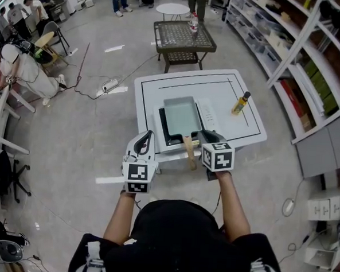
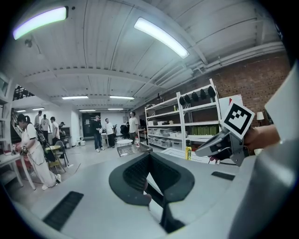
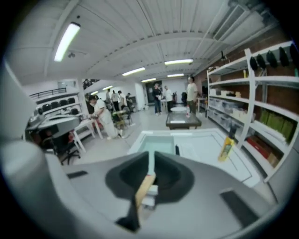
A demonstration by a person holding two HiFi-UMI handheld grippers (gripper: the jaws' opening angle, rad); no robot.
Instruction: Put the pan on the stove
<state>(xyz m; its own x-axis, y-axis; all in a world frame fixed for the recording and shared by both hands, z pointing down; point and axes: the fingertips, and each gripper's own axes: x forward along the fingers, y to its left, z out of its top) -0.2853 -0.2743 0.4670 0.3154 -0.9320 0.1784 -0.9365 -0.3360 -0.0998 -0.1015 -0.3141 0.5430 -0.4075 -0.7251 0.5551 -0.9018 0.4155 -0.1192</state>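
A pale rectangular pan (image 1: 180,117) rests on the flat white stove (image 1: 209,114) in the middle of the white table (image 1: 242,85). Its wooden handle (image 1: 188,150) points toward me, out over the table's front edge. My right gripper (image 1: 203,138) is right beside that handle. In the right gripper view the handle (image 3: 142,193) runs between the jaws of the right gripper (image 3: 148,179), which are shut on it, with the pan (image 3: 156,144) beyond. My left gripper (image 1: 145,138) hangs off the table's front left corner, shut and holding nothing (image 2: 152,186).
A yellow oil bottle (image 1: 241,103) stands on the table's right side. A dark wicker table (image 1: 183,35) sits behind the white table, and storage shelves (image 1: 290,48) run along the right. Several people, chairs and floor cables are at the back left.
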